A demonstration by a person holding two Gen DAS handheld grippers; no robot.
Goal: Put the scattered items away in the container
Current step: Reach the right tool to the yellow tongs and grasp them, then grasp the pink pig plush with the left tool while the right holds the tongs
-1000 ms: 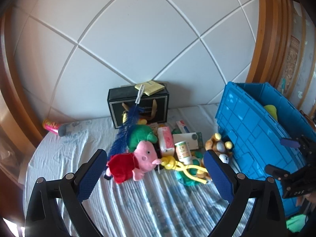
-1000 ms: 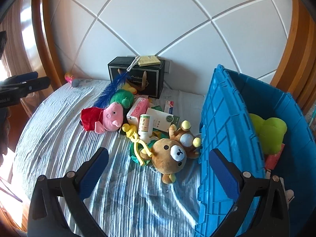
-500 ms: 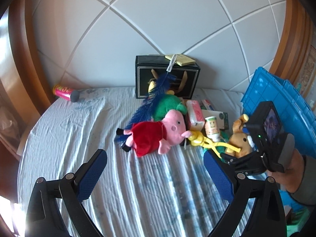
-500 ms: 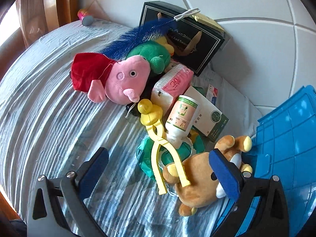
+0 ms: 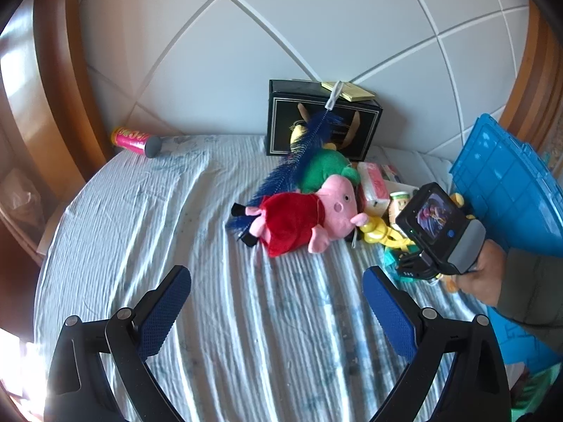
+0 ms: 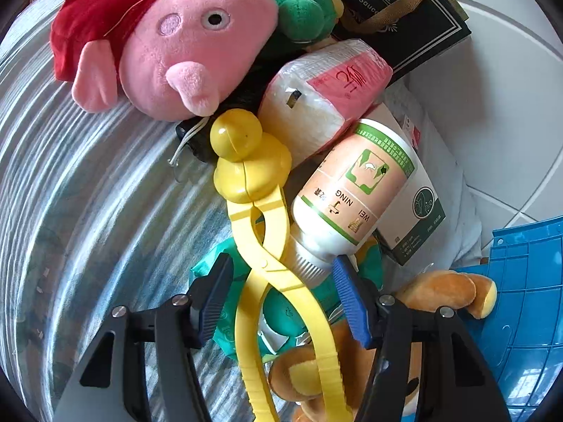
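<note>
A pile of items lies on the striped sheet: a pink pig plush in red point(image 5: 302, 211) point(image 6: 169, 45), a green plush point(image 5: 322, 170) point(image 6: 299, 10), a pink tissue pack point(image 6: 327, 95), a white bottle point(image 6: 355, 193), yellow duck tongs point(image 6: 260, 204) and a brown bear plush point(image 6: 440, 288). The blue crate point(image 5: 506, 190) point(image 6: 527, 281) stands at the right. My right gripper point(image 6: 281, 295) is open, its fingers either side of the tongs' handles and the bottle's neck. My left gripper point(image 5: 278, 313) is open and empty above bare sheet, short of the pig.
A black gift box point(image 5: 323, 126) with a blue feather wand point(image 5: 299, 161) stands against the white padded wall. A pink tube point(image 5: 135, 140) lies far left. A green packet point(image 6: 281, 316) lies under the tongs. Wooden frames flank both sides.
My right gripper has dropped down close into the pile and narrowed around the tongs and bottle neck. My left gripper has swung left, bringing the pig to centre view.
</note>
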